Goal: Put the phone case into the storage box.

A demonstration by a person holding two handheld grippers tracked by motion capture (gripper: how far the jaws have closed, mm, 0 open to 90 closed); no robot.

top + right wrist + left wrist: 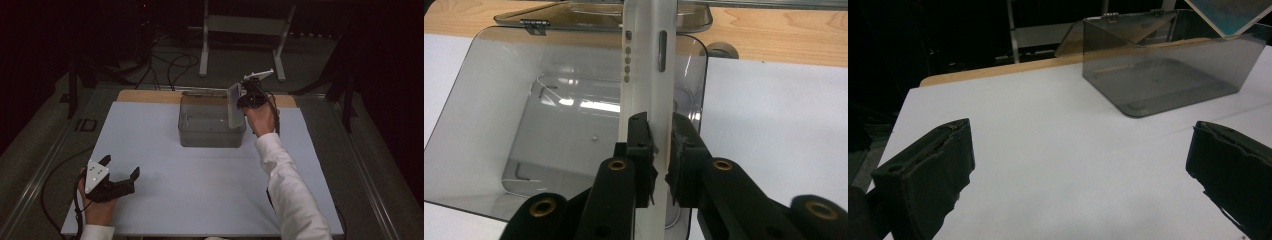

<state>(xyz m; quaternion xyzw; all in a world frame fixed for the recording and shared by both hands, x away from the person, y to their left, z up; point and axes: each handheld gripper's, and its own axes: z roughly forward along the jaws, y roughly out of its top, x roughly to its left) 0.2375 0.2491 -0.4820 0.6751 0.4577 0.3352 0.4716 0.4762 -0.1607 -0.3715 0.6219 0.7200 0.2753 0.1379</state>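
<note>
Black jaws of your right gripper (660, 150) pinch the phone (648, 75) edge-on, so the slab hangs upright over the open clear box (489, 100), just past its near-right wall; judged ready to lower in. Your left gripper (120, 172) rests on the white mat (200, 200), jaws wide and empty, well left of the box, out of the way.

We see a dim room with black surroundings; only the white table (200, 200) catches soft overhead light. Ceiling lamps glare as bright streaks on the clear box (574, 105) floor. The near jaws in both gripper views look soft and blurred.
</note>
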